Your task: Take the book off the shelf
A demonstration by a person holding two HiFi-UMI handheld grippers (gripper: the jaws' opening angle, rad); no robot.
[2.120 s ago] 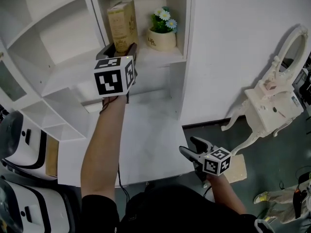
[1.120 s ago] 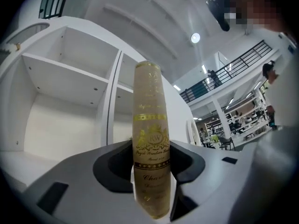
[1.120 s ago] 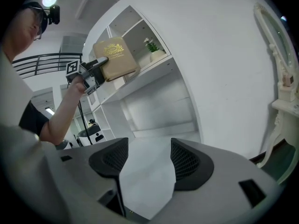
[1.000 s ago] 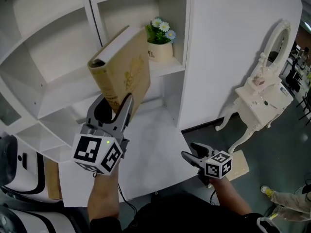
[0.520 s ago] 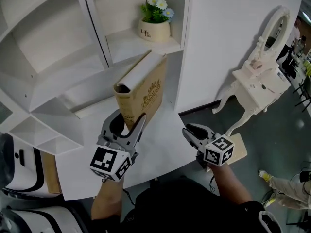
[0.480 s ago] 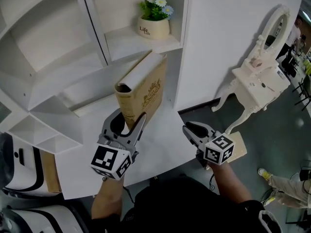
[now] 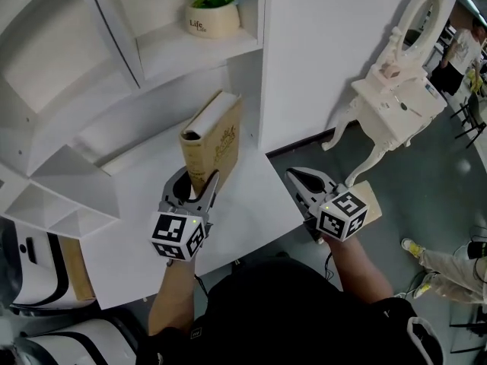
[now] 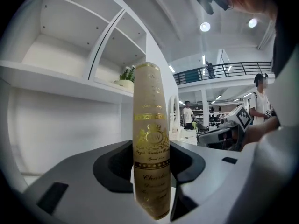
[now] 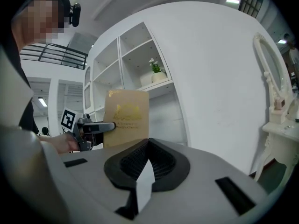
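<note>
The left gripper [image 7: 195, 187] grasps the tan, gold-printed hardcover book [image 7: 215, 137] upright — the white wooden shelf [image 7: 183, 52] is at 12 o'clock. The right gripper [image 7: 298, 178], at 3 o'clock, is clenched, empty.

The head view looks steeply down on the shelf [image 7: 179, 50]; both gripper views look level, all sharing the book [image 7: 221, 141].

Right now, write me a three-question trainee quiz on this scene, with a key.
1. Which gripper clamps the tan, gold-printed hardback book? A) left gripper B) right gripper C) neither
2. True or false: the right gripper's jaws stand wide apart.
3. Fill in: the cream flower pot stands on a white ____.
Key: 1 A. 2 false: they are shut, with nothing between them. 3 shelf.
</note>
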